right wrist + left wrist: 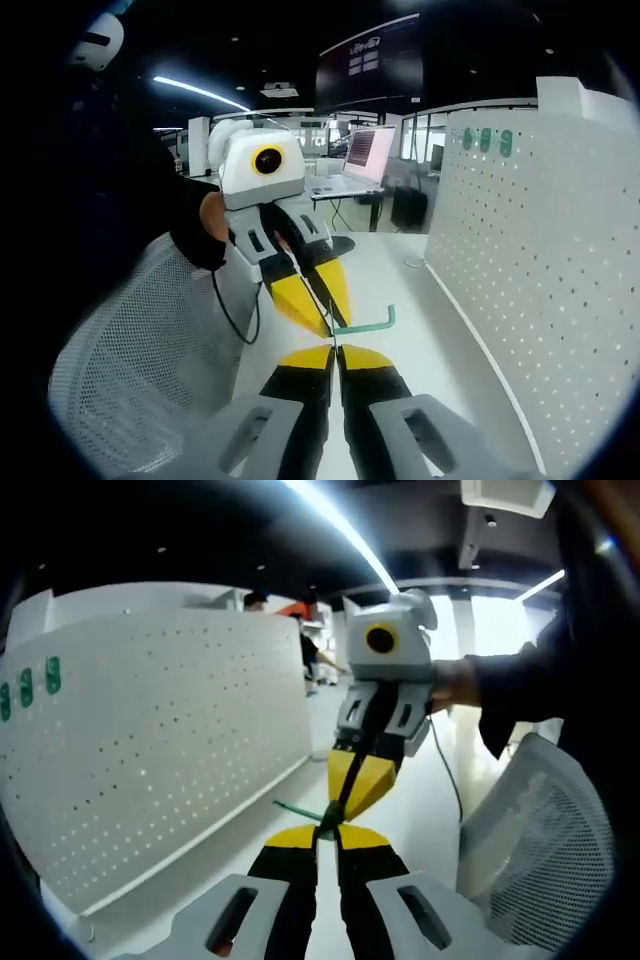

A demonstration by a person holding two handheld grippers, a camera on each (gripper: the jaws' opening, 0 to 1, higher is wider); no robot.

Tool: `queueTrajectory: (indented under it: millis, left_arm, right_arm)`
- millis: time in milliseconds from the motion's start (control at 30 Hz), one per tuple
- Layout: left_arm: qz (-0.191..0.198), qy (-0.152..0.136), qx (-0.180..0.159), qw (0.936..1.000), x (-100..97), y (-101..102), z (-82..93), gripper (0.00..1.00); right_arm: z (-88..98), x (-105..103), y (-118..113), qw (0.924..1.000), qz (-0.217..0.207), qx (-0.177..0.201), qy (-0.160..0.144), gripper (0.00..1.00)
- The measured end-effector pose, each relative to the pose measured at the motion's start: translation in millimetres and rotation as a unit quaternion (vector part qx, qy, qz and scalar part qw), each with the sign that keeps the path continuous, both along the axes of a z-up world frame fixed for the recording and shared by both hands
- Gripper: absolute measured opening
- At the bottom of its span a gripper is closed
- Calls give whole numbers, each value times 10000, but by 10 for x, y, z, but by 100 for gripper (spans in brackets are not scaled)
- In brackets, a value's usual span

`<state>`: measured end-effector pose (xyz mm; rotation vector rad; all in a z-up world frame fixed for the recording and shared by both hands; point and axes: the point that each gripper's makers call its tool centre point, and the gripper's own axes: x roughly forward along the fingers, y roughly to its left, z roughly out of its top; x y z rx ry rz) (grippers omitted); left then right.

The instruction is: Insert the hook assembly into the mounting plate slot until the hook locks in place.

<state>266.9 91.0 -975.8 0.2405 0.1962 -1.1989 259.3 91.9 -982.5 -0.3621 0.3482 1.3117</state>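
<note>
Both jaws meet tip to tip: left gripper (328,832) and right gripper (335,350) clenched on green hook (368,323), above counter (420,330), well apart from pegboard (520,270). Two-way tug could twist hook loose; I might drop it.

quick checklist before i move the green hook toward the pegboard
1. Green hook held: ok, both grippers' yellow jaw tips meet on it.
2. Left gripper shut on hook: ok.
3. Right gripper shut on hook: ok.
4. White pegboard in view: ok, standing on the table.
5. Hook apart from board: ok, not yet inserted.
6. Which hole or slot to aim for: cannot tell.
</note>
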Motion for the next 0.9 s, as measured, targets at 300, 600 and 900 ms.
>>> queueTrajectory:
  millis: [300,600,900]
  left_arm:
    - [-87,89,-64,9999,-44,-24,13,4]
    - [-190,190,-166,9995,-92,-48,33,2]
    - [-226,317,-268,9989,-104,-54,54,1]
  right_arm:
    - [-9,-15,0,10000,4,-10,25,1]
    - [-58,-41,41,9999,56,-28,83,1]
    - [-20,-48,24,9999,31,75,106,3]
